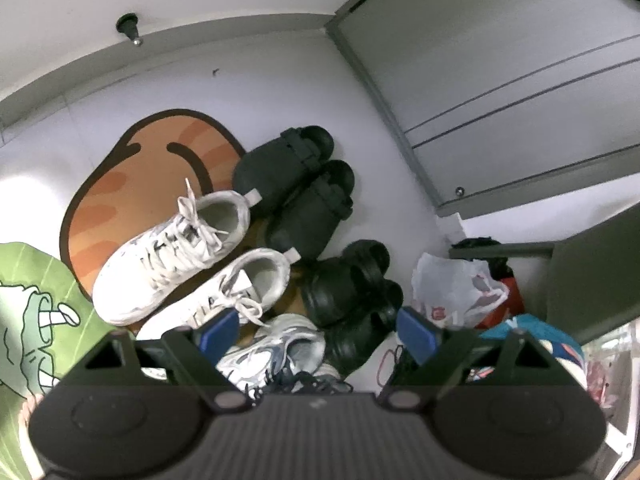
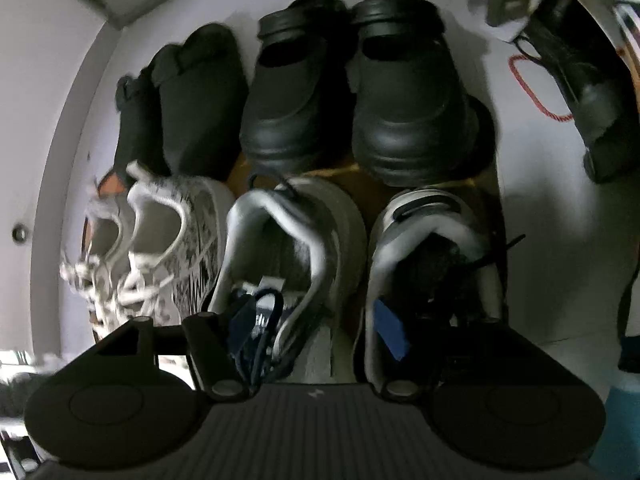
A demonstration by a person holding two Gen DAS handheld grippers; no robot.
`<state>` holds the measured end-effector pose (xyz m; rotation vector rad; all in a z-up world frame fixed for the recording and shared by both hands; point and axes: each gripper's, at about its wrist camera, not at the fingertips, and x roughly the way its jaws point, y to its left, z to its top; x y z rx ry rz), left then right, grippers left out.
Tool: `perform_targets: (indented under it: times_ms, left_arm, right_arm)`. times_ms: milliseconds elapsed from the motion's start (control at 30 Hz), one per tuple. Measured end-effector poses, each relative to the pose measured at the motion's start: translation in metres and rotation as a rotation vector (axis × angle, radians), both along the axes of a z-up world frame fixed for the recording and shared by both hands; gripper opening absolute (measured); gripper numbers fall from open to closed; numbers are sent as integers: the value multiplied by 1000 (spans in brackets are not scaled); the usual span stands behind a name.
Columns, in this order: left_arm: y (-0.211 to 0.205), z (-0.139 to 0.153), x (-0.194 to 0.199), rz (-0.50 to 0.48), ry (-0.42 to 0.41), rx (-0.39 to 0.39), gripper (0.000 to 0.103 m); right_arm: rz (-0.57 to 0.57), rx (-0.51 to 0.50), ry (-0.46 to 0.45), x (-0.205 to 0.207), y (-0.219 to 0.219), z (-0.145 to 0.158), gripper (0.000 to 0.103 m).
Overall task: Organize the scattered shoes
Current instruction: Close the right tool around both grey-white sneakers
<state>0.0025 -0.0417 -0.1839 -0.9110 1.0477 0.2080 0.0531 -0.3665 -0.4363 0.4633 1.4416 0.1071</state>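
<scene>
Shoes, mostly ordered: black strapped sandals (image 2: 188, 100) upper left, black clogs (image 2: 352, 92) top centre, white patterned sneakers (image 2: 160, 240) left, grey running shoes (image 2: 360, 264) centre, all paired; black boot (image 2: 584, 80) upper right astray; right gripper (image 2: 316, 328) part-open straddling the grey pair, left gripper (image 1: 316, 332) wide, empty.

Left gripper (image 1: 316, 334) pointing down, fingers wide apart; right gripper (image 2: 316, 330) likewise, seemingly clasping nothing.

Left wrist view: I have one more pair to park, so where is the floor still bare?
Bare floor lies between the orange mat, the black sandals and the wall. Crowded: white sneakers, black clogs and plastic bag pack the near floor.
</scene>
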Motion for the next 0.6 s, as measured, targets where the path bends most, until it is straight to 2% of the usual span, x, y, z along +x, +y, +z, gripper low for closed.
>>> perform_targets:
  times_ms: [233, 400, 467, 533, 600]
  left_arm:
    - [3, 0, -2, 20, -3, -16, 88]
    - [2, -1, 0, 14, -5, -32, 88]
    - [3, -1, 0, 17, -6, -35, 88]
    - [4, -1, 0, 21, -7, -33, 88]
    - [5, -1, 0, 23, -7, -32, 88]
  right_arm:
    - [-18, -51, -5, 3, 5, -10, 70]
    - [-36, -127, -18, 7, 11, -16, 70]
    - [-48, -158, -22, 9, 14, -19, 67]
    - [-69, -193, -28, 10, 15, -23, 60]
    - [-78, -216, -33, 12, 17, -26, 60]
